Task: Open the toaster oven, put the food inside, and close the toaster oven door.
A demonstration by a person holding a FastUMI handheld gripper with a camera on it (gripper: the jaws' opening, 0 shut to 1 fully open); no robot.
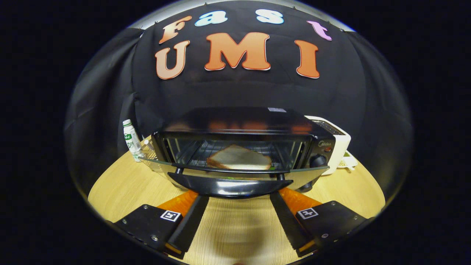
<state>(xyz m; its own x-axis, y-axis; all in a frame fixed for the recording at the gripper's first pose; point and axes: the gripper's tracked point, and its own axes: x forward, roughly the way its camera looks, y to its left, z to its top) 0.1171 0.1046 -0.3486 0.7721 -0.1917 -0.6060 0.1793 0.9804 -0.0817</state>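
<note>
My tool (239, 197) sits spread wide and released, nothing between its fingers (189, 221), whose tips reach up under the handle (230, 186) of the oven (243, 147) at 12 o'clock. I cannot tell whether the tips touch it. The door (235, 170) is partly lowered, its glass seen nearly edge-on, so the lower cavity is hard to make out. The bread (239, 159) lies on the rack (220, 149) inside, its near edge hidden behind the door's rim. A knob (318, 160) sits on the oven's right panel; the small brand mark above it is too small to read. At 10 o'clock a bottle (131, 140) stands on the worktop (121, 184), its label blurred. At 2 o'clock a white appliance (336, 143) is half hidden behind the oven.
</note>
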